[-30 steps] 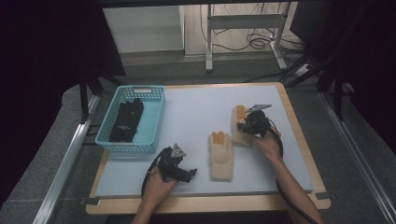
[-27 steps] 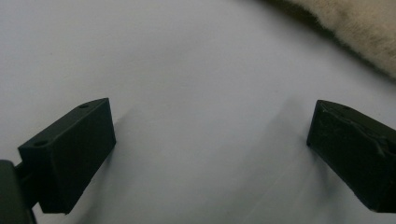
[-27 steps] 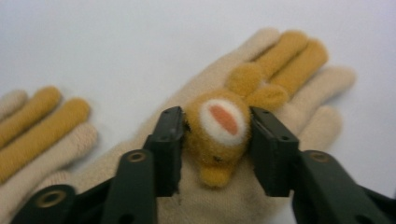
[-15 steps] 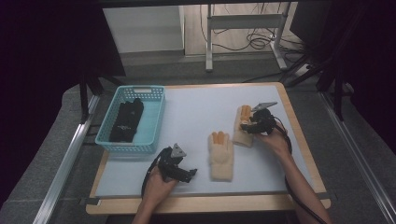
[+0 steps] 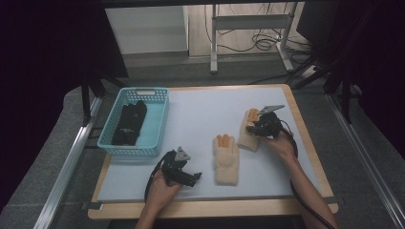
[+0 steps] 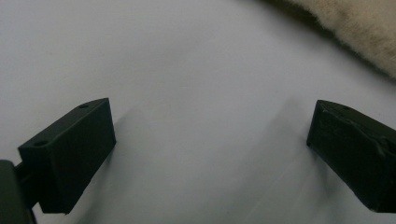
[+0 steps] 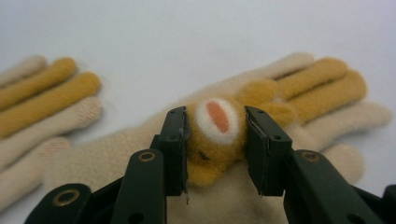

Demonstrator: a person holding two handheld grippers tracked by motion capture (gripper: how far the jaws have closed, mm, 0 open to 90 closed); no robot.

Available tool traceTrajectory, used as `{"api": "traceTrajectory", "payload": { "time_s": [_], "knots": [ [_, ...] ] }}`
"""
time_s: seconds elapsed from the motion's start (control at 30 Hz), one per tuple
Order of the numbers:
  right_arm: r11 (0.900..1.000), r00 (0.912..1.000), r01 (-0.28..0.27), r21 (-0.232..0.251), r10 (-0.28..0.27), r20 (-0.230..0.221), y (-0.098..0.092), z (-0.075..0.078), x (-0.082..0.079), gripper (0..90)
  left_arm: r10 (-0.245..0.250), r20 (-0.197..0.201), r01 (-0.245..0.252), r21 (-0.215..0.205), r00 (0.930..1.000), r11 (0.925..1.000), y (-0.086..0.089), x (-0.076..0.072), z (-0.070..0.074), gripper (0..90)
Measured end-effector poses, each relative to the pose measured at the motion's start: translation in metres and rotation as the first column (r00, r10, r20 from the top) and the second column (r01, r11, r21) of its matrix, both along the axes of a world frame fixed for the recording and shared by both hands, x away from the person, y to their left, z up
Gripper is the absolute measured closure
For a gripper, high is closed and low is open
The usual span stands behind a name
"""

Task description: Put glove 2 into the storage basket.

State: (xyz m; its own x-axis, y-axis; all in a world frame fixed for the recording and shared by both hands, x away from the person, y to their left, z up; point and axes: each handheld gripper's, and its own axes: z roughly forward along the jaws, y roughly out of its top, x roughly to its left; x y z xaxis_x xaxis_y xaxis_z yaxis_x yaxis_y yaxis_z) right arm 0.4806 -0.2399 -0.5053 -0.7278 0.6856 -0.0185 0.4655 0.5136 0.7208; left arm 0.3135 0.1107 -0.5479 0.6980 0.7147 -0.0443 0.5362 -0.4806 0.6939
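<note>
Two cream knitted gloves with orange fingers lie on the white table. One glove (image 5: pixel 226 160) is near the middle front, the other (image 5: pixel 247 138) farther right. My right gripper (image 5: pixel 256 127) sits over the right glove (image 7: pixel 140 140). Its jaws have just been closing and now squeeze the brown plush bear (image 7: pixel 217 140) sewn on that glove's back, with the gripper (image 7: pixel 217 121) shut on it. The other glove's fingers (image 7: pixel 42 93) lie to the left. My left gripper (image 5: pixel 195 177) rests on the table, open (image 6: pixel 210 126) and holding nothing, with a glove edge (image 6: pixel 359 28) just beyond it.
A light blue basket (image 5: pixel 113 140) stands at the table's left and holds black gloves (image 5: pixel 130 123). The wooden table edge (image 5: pixel 210 207) runs along the front. Cables trail from both grippers toward the person.
The right gripper has shifted slightly over the right glove. The left hand and its gripper have stayed where they were.
</note>
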Motion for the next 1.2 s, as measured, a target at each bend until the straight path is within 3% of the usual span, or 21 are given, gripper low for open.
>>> {"api": "traceTrajectory", "payload": {
  "time_s": [0.13, 0.37, 0.67, 0.83, 1.03, 1.2],
  "knots": [
    [0.999, 0.9999, -0.013, 0.053, 0.013, -0.001, -0.007, 0.014, -0.008, 61.0, -0.003, 0.000, 0.003, 0.003, 1.0000, 1.0000, 0.000, 0.000, 0.000, 1.4],
    [0.994, 0.9984, -0.057, 0.096, 0.057, 0.006, -0.007, 0.043, -0.035, 61.0, 0.001, 0.000, -0.001, -0.001, 1.0000, 1.0000, 0.000, 0.000, 0.000, 1.4],
    [0.977, 0.9878, -0.155, 0.147, 0.156, 0.008, 0.015, 0.069, -0.077, 61.0, -0.001, 0.002, 0.001, 0.001, 1.0000, 1.0000, 0.000, 0.000, 0.000, 1.5],
    [0.966, 0.9737, -0.224, 0.131, 0.227, -0.015, 0.039, 0.065, -0.095, 60.8, 0.001, 0.002, -0.001, 0.000, 1.0000, 1.0000, 0.000, 0.000, 0.000, 1.4],
    [0.954, 0.9548, -0.289, 0.084, 0.294, -0.046, 0.071, 0.046, -0.106, 60.6, -0.001, 0.005, 0.001, 0.002, 1.0000, 1.0000, 0.000, 0.000, 0.000, 1.4],
    [0.955, 0.9521, -0.296, 0.029, 0.298, -0.070, 0.087, 0.026, -0.108, 60.3, 0.001, 0.003, -0.001, 0.000, 1.0000, 1.0000, 0.000, 0.000, 0.000, 1.4]
  ]
}}
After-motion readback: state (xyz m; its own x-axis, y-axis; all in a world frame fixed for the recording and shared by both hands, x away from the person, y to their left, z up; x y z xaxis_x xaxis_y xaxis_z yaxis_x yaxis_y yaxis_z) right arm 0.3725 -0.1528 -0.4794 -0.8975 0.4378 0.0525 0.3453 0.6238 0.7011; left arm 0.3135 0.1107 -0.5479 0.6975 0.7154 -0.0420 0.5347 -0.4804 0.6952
